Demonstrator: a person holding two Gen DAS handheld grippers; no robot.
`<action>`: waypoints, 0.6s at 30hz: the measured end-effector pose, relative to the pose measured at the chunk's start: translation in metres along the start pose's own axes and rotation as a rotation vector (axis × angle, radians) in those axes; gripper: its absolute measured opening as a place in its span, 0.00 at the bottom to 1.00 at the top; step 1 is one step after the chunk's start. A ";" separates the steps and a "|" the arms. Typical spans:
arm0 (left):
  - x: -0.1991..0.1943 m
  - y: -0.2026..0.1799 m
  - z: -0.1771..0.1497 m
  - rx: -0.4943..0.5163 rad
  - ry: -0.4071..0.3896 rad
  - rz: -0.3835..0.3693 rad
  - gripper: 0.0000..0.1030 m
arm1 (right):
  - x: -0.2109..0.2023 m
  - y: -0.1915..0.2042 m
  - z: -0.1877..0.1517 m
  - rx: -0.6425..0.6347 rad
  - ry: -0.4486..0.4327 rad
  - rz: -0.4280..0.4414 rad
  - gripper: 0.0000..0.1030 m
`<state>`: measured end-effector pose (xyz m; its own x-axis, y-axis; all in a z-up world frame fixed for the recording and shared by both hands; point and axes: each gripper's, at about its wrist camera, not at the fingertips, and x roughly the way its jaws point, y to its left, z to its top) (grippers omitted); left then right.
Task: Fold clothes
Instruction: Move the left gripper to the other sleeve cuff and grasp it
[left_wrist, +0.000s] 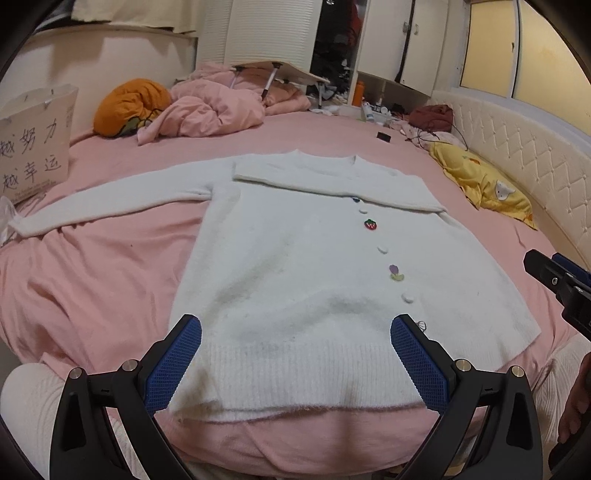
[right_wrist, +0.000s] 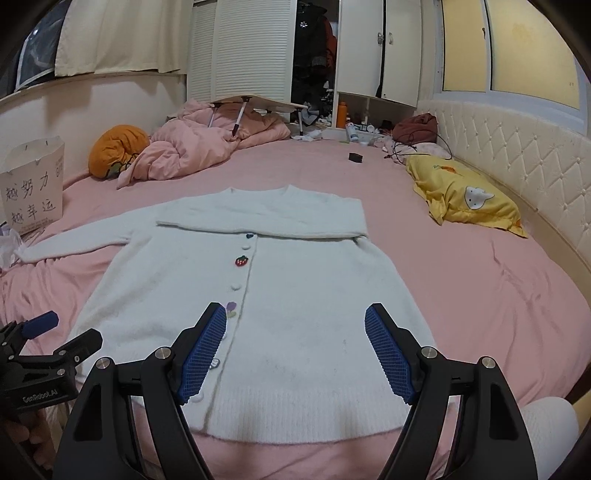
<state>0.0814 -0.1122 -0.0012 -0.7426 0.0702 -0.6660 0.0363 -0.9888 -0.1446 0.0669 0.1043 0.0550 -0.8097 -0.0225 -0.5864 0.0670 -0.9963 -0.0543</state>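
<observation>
Lying flat mid-frame on the pink bed (left_wrist: 110, 266): white cardigan (left_wrist: 295, 277), one sleeve folded across, hiding its top buttons. Hovering wide, gripping nothing: left tongs (left_wrist: 295, 354), right tongs (right_wrist: 295, 350). Showing whole only in right view: yellow pillow (right_wrist: 465, 199).

The cardigan's (left_wrist: 295, 280) top button (left_wrist: 355, 200) is half covered by the sleeve (left_wrist: 332, 181) folded across its chest, and in the right wrist view the blue pad of the right claw (right_wrist: 295, 350) hides part of the lower buttons at lower centre. The other claw, the left claw (right_wrist: 44, 354), is cut off by the left frame edge there. The small items (left_wrist: 373, 110) on the far floor at upper centre are too small to tell, and the paper bag (left_wrist: 33, 144) is clipped at the left edge.
</observation>
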 end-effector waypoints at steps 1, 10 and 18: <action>0.000 -0.001 0.000 0.001 0.000 0.001 1.00 | 0.000 -0.001 0.000 0.002 -0.002 0.001 0.76; 0.002 -0.007 0.000 0.035 0.002 -0.002 1.00 | -0.001 -0.005 -0.001 0.010 -0.006 0.009 0.76; 0.004 -0.005 -0.001 0.018 0.008 -0.009 1.00 | 0.004 -0.004 -0.001 0.009 0.009 0.011 0.76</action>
<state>0.0787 -0.1069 -0.0041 -0.7375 0.0804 -0.6706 0.0170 -0.9904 -0.1375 0.0642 0.1083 0.0522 -0.8037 -0.0329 -0.5942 0.0706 -0.9967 -0.0403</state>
